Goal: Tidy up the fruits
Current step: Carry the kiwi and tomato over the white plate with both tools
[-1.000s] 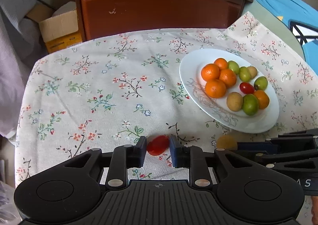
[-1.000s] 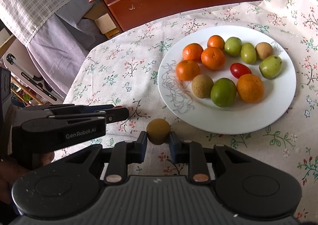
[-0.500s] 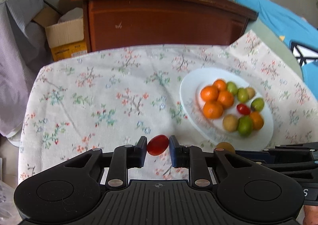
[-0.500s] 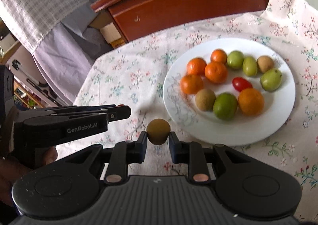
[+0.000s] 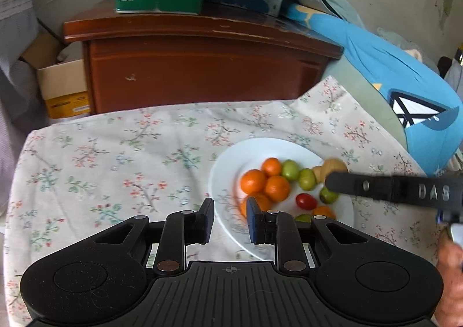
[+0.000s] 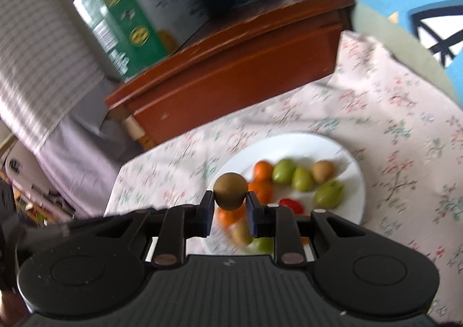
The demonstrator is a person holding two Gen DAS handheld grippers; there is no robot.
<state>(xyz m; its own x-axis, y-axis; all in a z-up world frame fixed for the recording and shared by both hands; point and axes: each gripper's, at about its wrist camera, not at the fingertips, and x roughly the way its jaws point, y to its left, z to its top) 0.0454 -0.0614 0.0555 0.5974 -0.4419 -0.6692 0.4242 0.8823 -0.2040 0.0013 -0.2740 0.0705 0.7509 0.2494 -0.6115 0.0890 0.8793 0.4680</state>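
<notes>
Over the plate, left tool spread; right tool pinching one brown fruit.

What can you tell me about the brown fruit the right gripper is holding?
The brown fruit is small, roundish and dull olive-brown with a matte skin, possibly a kiwi or longan-like fruit. The right gripper is shut on it, one finger pad pressing each side, its top poking above the fingertips. It hangs in the air over the near-left part of the white plate, touching nothing else.
</notes>
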